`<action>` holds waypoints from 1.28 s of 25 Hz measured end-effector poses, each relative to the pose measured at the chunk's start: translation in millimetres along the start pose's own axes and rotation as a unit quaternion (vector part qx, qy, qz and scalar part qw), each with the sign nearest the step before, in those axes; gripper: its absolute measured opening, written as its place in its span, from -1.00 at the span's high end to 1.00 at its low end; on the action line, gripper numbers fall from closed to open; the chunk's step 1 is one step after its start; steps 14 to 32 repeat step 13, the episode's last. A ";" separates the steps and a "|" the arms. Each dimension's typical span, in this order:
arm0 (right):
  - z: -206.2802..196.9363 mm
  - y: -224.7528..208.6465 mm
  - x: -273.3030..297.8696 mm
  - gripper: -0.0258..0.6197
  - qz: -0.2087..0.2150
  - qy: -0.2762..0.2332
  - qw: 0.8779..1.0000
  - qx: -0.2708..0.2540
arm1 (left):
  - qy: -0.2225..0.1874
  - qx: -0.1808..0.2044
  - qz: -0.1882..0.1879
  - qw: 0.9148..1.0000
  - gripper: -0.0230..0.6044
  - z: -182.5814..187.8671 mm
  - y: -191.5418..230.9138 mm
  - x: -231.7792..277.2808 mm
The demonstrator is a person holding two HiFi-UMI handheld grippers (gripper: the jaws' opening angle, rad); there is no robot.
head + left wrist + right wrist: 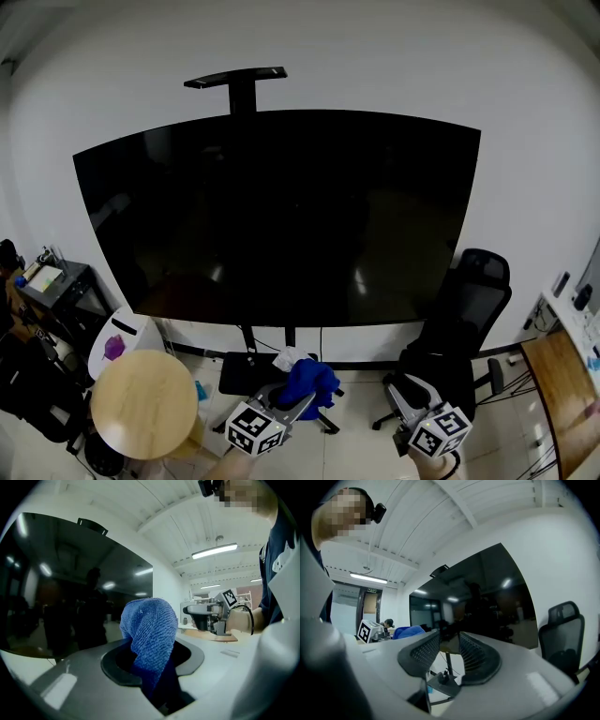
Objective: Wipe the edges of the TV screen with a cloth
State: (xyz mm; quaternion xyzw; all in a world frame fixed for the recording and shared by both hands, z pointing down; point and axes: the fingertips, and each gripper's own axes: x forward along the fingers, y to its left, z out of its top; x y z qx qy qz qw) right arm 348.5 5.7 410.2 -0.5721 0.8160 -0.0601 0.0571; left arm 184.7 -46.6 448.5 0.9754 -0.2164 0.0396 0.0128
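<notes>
A big dark TV screen [281,216] stands on a stand against the white wall. Below its lower edge, my left gripper [302,397] is shut on a bunched blue cloth [309,382]. In the left gripper view the cloth [150,625] rises out of the left gripper [151,660], with the screen [70,583] at the left. My right gripper [396,396] hangs low at the right, shut and empty. Its ribbed pads [423,654] stand close together with nothing between them, and the screen [483,602] lies beyond.
A black office chair [469,319] stands below the screen's right corner. A round wooden table [143,403] is at the lower left, beside a cluttered black shelf [61,286]. The stand's dark base [246,371] rests on the floor. A wooden desk [562,384] lines the right edge.
</notes>
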 end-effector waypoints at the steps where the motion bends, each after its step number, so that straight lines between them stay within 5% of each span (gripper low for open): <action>1: -4.6 1.7 -2.3 0.49 -0.002 0.005 1.000 0.002 | 0.001 -0.005 -0.001 1.000 0.56 -5.0 -1.3 -2.6; 32: -19.6 24.2 -4.6 0.49 -0.003 0.022 1.000 0.002 | 0.003 -0.017 -0.028 0.999 0.56 -20.0 -19.9 -10.6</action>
